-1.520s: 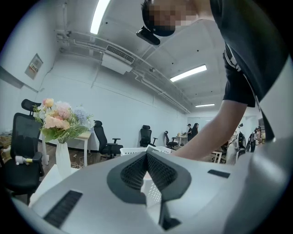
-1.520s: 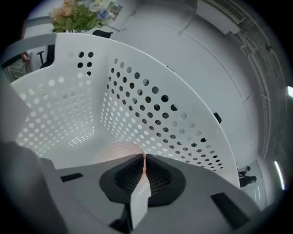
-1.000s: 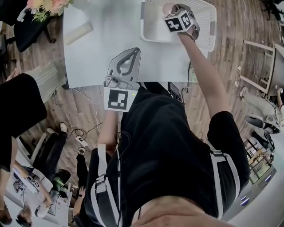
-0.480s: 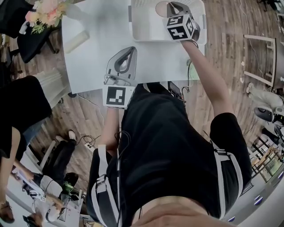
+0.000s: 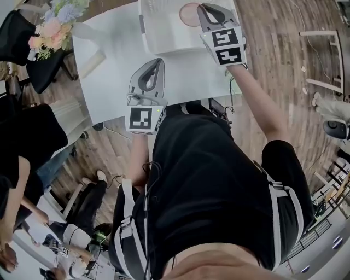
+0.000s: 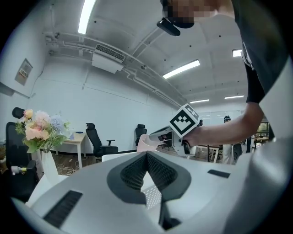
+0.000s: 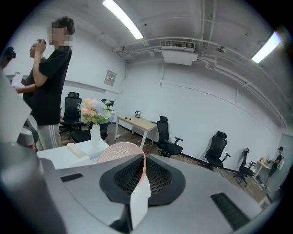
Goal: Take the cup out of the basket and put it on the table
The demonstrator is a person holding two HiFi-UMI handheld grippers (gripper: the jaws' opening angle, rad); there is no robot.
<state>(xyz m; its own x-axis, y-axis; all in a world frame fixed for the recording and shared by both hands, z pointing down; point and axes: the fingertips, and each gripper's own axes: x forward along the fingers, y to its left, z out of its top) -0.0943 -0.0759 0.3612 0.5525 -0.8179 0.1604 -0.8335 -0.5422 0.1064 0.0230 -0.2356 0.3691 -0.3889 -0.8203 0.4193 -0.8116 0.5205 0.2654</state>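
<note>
Right gripper, jaws pinched on the rim of the pink cup, holds it over the basket: lift-out apparently under way, the next move calling for clearing the wall and lowering onto bare table.

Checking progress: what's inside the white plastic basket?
The white plastic basket shows a bare floor; the round pink cup pinched in the right claw covers its right part.

Basket cut off at top; cup part hidden.
</note>
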